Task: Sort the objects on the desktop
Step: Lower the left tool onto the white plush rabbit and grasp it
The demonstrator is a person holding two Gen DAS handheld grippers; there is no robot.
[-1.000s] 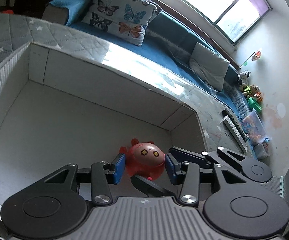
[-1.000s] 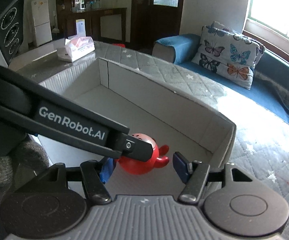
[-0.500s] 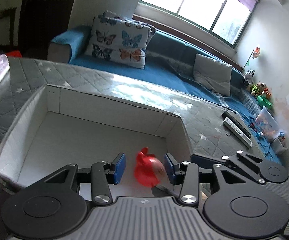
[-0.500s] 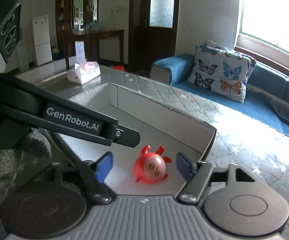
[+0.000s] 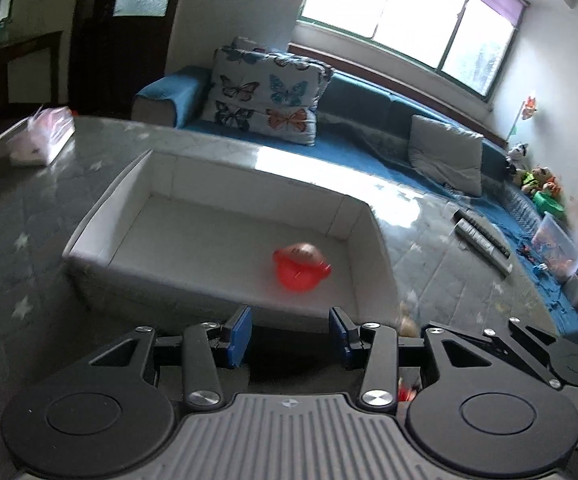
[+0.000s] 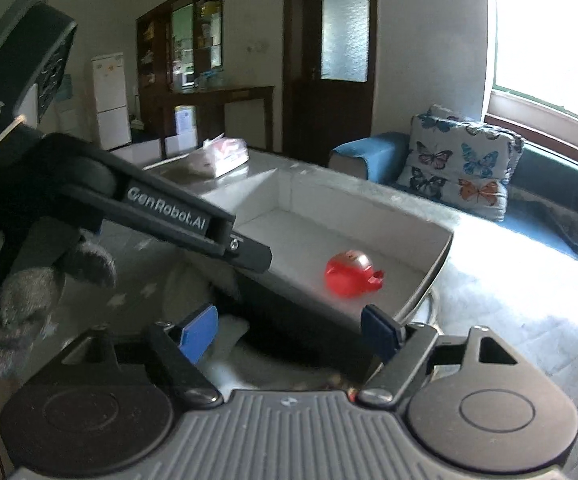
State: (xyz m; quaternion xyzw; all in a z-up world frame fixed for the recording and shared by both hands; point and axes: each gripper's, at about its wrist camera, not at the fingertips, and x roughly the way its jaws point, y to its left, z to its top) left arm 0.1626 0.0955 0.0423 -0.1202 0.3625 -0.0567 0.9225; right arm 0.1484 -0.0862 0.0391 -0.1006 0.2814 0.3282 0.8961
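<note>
Red toy (image 5: 301, 267) is deposited in the white box (image 5: 101, 216), beyond both spread, empty jaws; further sorting is presumed.

Daylight pours from the window (image 5: 409, 12) far ahead of the claws, overexposed to white. Glare patches shine on the surface (image 5: 321, 168) beyond the box (image 5: 101, 216). Motion blur softens the red toy (image 6: 349, 274). Fisheye bending curves every edge.
</note>
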